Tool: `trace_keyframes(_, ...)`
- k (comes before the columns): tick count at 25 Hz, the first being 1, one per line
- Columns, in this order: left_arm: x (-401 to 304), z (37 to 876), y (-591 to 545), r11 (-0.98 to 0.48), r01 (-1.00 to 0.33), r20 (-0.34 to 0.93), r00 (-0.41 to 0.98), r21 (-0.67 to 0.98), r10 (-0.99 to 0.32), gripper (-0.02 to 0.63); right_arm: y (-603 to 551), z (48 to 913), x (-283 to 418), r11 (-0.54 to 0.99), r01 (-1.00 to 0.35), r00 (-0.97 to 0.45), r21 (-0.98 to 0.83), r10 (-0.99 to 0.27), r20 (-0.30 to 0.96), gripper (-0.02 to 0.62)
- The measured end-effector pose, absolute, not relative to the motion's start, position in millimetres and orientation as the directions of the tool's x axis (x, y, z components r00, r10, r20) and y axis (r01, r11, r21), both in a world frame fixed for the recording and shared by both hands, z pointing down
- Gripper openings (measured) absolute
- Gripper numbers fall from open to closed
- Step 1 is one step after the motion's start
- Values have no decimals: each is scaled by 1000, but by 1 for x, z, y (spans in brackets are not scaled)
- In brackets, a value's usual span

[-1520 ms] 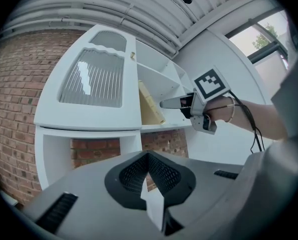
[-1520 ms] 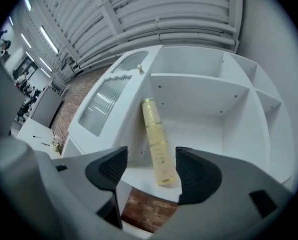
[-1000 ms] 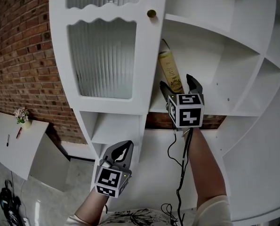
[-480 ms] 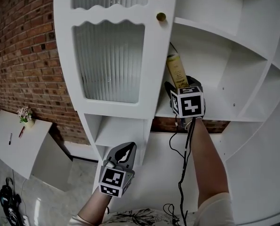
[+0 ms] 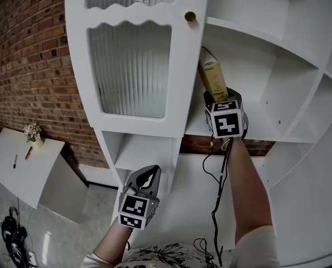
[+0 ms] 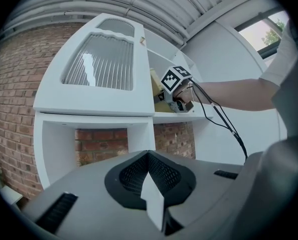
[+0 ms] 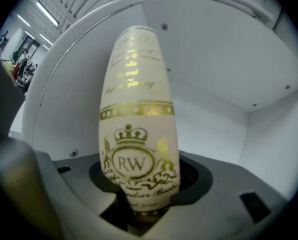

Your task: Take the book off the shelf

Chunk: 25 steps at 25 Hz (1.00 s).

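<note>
**Clamped on a shelved book, just right of the ribbed-glass door**

Showed a white shelf unit (image 5: 255,66) against a brick wall (image 5: 32,66), with a ribbed-glass door (image 5: 129,66) and its small brass knob (image 5: 190,17) as the reference for every place below.

Found the book (image 5: 213,76) in the open compartment just right of the door, below the knob, leaning with its top toward the door. Carried a cream spine with a gold band, a crown and the letters RW.

Reached the right gripper (image 5: 222,97) into that same compartment, right of the door's lower half, with a bare forearm and a black cable (image 5: 217,188) hanging down beneath it. Had just been closing its fingers, with the book's lower end between them. Clamped there, one finger on each side of the spine.

Held the left gripper (image 5: 147,175) below the door and well apart from it, its fingers (image 6: 133,176) pressed together on nothing.

Placed a white bench (image 5: 9,177) far down and to the left of the door, with a small flower pot (image 5: 33,134) on it.
</note>
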<state>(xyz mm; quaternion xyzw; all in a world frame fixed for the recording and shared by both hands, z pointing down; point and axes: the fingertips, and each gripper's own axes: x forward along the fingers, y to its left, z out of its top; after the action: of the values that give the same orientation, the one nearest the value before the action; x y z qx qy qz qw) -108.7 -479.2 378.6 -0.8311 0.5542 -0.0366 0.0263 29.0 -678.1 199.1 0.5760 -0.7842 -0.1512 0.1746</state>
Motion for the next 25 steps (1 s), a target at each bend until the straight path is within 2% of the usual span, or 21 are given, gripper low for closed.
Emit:
trace_keyframes(12,-102,378,-455,-358,-929,28,357,-95,-934,12,-633,197,42,327,-850,-334,414,-941,58,225)
trace_keyframes(20,-97,380,-421,-385,-920,38,383,-69,-923,12,-572,194,62,341,-858,-365,383,-931,10,225)
trace_keyframes(25,-91,371,-392,-421,-905,2,422,-64,-907,12,-533,195,72,354,-867,-381,350,-925,-8,225)
